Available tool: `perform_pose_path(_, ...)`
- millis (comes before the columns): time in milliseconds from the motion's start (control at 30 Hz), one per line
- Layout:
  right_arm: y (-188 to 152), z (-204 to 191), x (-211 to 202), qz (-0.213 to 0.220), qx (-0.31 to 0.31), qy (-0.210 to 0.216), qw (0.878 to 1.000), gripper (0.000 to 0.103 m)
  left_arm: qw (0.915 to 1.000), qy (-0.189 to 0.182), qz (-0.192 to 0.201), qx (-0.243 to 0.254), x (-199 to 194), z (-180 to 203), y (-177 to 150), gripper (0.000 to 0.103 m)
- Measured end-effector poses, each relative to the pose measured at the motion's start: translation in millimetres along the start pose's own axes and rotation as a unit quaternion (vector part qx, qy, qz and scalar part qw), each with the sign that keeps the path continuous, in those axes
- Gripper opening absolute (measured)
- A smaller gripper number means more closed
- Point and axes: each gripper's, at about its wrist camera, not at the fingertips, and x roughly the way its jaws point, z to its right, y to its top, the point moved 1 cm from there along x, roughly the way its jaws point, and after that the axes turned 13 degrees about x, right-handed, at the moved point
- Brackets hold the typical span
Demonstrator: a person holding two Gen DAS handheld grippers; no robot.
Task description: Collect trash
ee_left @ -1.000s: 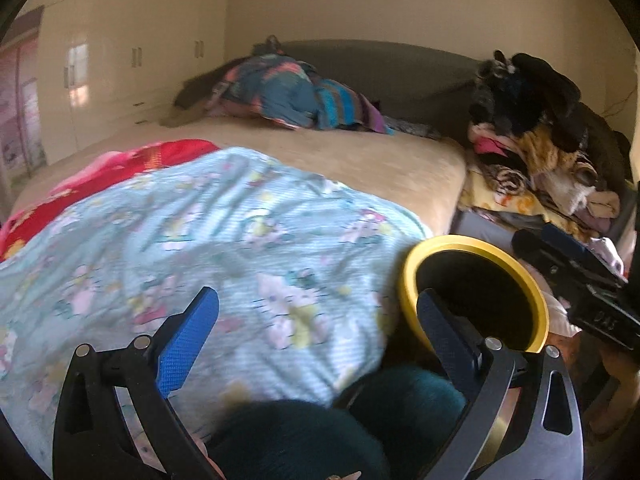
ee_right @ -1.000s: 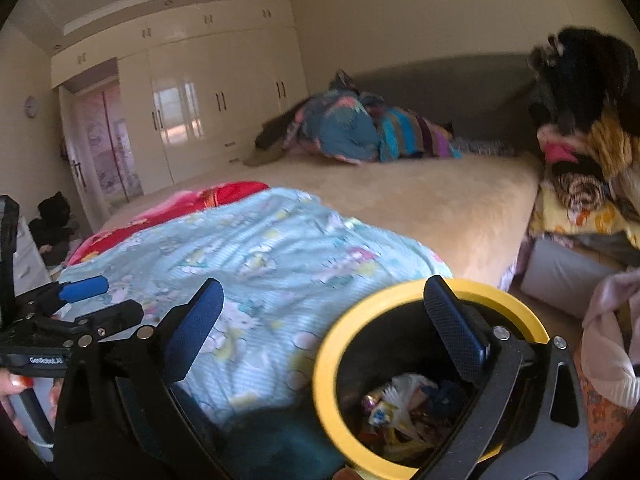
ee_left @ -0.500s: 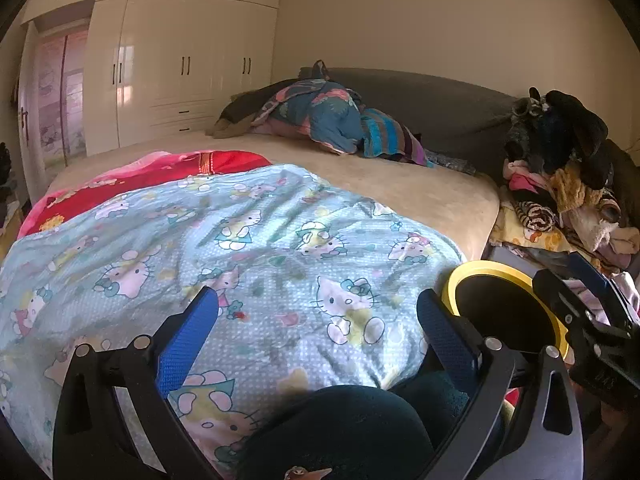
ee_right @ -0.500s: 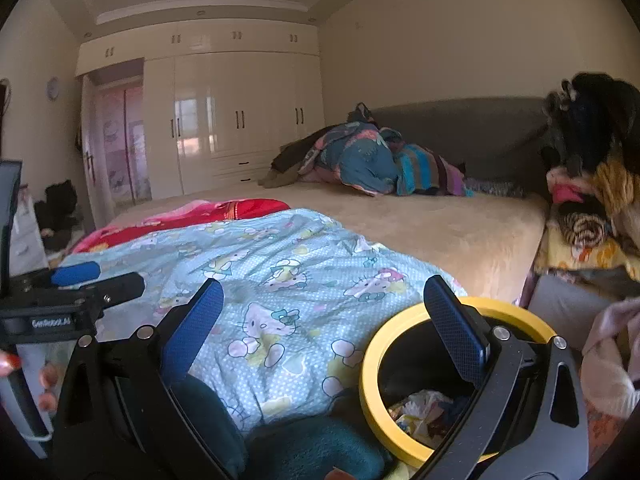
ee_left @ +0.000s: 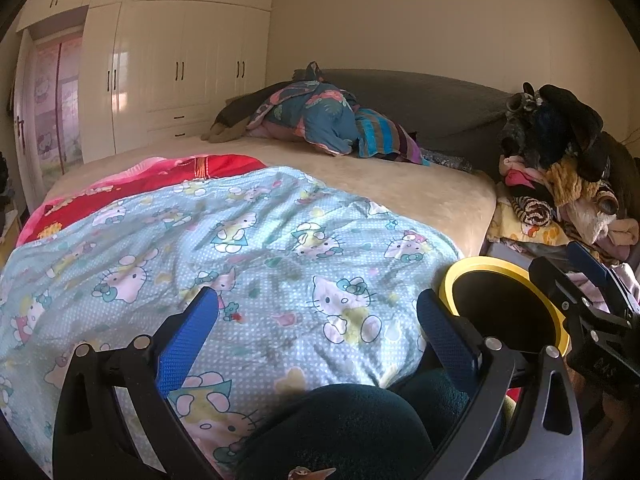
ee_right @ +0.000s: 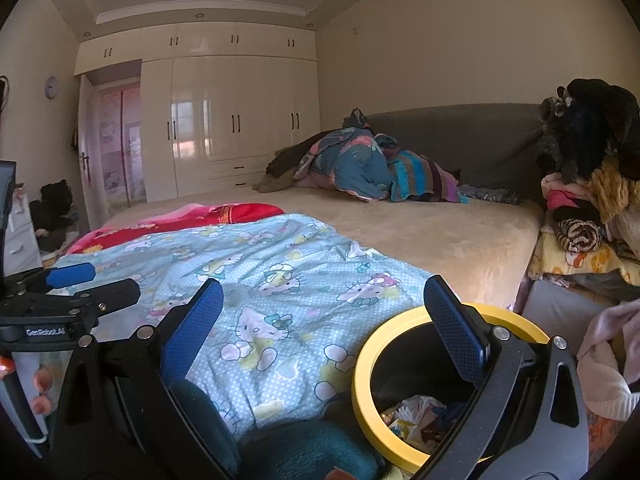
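The trash bin (ee_right: 448, 384), black with a yellow rim, stands on the floor just beside the bed (ee_right: 440, 236), at its near right corner, and some crumpled wrappers (ee_right: 416, 416) already lie inside it. The right tongs (ee_right: 320, 312) hang above the bin with their blue pads wide apart and hold nothing; one pad is over the rim. The left tongs (ee_left: 316, 328) are also wide open and empty, over the light blue cartoon blanket (ee_left: 240, 248). I think the step now is to search for the next piece of trash, so it is good to sweep both cameras slowly over the bed and the floor and to keep the bin within reach. No loose trash is visible on the blanket or the beige cover. The floor around the bin is mostly hidden by a dark teal cloth (ee_left: 344, 432) and by the tongs themselves. The clothes pile (ee_right: 588, 184) at right may hide something; I cannot tell.
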Motion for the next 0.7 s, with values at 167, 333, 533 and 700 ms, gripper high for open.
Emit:
perform_pose_path(167, 1.3, 3.1, 0.5, 0.006, 0.004, -0.006, 1.000, 0.093, 1.0000, 0.001, 0.000, 0.000, -0.1, 0.5, 0.3, 0.097)
perform_pose_path(333, 1.3, 3.3, 0.8, 0.006, 0.005, -0.006, 1.000, 0.093, 1.0000, 0.002, 0.000, 0.000, -0.2, 0.6, 0.3, 0.097)
perform_pose_path(533, 1.2, 3.3, 0.7, 0.005, 0.006, -0.007, 1.000, 0.093, 1.0000, 0.001, 0.000, 0.000, -0.4, 0.5, 0.5, 0.097)
perform_pose_path(700, 0.5, 3.8, 1.6, 0.003, 0.006, -0.006, 1.000, 0.093, 1.0000, 0.001, 0.000, 0.001, -0.5, 0.8, 0.6, 0.097)
